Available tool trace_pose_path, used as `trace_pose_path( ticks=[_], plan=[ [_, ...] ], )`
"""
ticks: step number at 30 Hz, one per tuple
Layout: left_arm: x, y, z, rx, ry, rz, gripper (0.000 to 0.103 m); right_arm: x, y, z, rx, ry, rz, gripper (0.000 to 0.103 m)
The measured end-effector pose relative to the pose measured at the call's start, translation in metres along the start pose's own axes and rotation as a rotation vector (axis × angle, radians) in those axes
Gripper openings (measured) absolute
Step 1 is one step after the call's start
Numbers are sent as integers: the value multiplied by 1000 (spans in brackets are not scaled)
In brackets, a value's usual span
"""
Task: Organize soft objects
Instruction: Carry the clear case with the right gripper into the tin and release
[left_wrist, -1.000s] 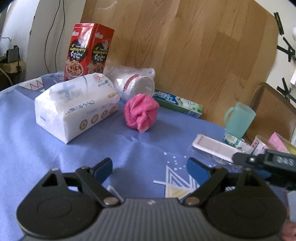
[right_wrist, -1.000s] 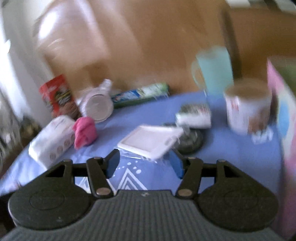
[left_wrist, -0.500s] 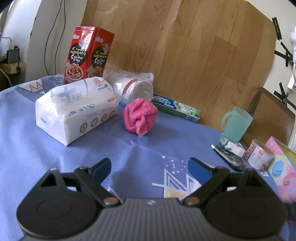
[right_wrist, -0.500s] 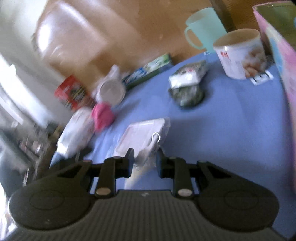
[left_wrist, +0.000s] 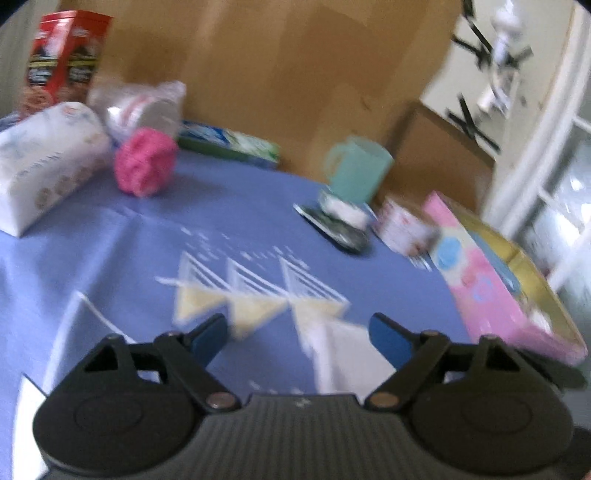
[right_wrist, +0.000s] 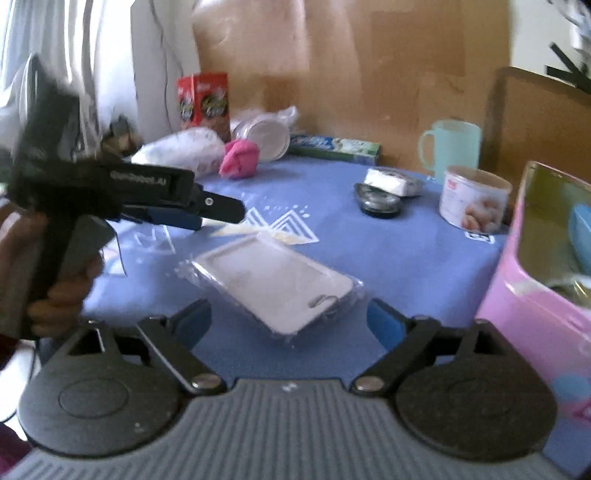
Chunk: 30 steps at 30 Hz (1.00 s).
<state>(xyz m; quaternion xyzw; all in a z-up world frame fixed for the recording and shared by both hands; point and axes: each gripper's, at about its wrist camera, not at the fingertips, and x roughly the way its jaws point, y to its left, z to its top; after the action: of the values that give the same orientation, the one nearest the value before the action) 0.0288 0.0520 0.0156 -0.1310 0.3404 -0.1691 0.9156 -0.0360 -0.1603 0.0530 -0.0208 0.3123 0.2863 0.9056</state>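
- The right gripper (right_wrist: 288, 317) hung over the blue cloth (right_wrist: 388, 258) with its jaws wide; they had just been opening, and the pads pressed on nothing.
- A flat white pack (right_wrist: 275, 282) in clear wrap lay on the cloth right ahead of that gripper, its near end between the two spread pads but touching neither.
- The pack's long axis ran slantwise, from far left to near right, so it lay skew to the line between the pads.
- The left gripper (left_wrist: 297, 338) was partly open and empty; its jaws had just been closing a little, with only cloth between them.
- In the right wrist view, the left gripper (right_wrist: 218, 212) sat in a hand (right_wrist: 55, 280) at the left, pointing right, its tip near the pack's far left corner.
- The pink towel (left_wrist: 144, 166), the plainest soft thing, sat bunched at the far left of the cloth, just beside the white tissue pack (left_wrist: 44, 166).
- From the left gripper the towel lay ahead and well to the left; from the right gripper it was farther off, across the table (right_wrist: 240, 158).
- My judgement: the left hand was nearer the towel and better placed for it.
- The pink box (left_wrist: 491, 280) stood open at the right edge, well apart from the towel.
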Motion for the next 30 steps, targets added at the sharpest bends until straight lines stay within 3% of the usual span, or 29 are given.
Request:
trace_pose_path(
  ticks=[1,4,5,10,13,17,24,27,28,30],
  plan=[
    [0,-5,-3,20,9,4,78,6,-2,1,9,9,10,92],
    [2,-25,-11,86,32,4,61,10,1,0,-2,-2,8,72],
    [1,-29,-12,86,36,5,63,10,3,0,-11,-6,11,60],
    [-10,-44,1,57,8,-56,57,-14,2,-2,-10,-93,-63,58],
    [-17,-71,14,106,-44,-95,57,-39,-7,2,-2,-187,-112,57],
    [-10,-122,32,199,-87,-162,58,-75,-25,3,-10,-292,-238,57],
    [38,-206,35,342,-47,-246,58,-104,-80,-14,90,-318,-408,58],
    [64,-236,36,403,-32,-222,67,-107,-104,-20,131,-304,-485,58],
    [75,-245,36,435,-30,-184,78,-105,-112,-20,126,-307,-538,58],
    [92,-260,36,483,-24,-78,80,-100,-124,-21,112,-301,-668,58]
  ],
)
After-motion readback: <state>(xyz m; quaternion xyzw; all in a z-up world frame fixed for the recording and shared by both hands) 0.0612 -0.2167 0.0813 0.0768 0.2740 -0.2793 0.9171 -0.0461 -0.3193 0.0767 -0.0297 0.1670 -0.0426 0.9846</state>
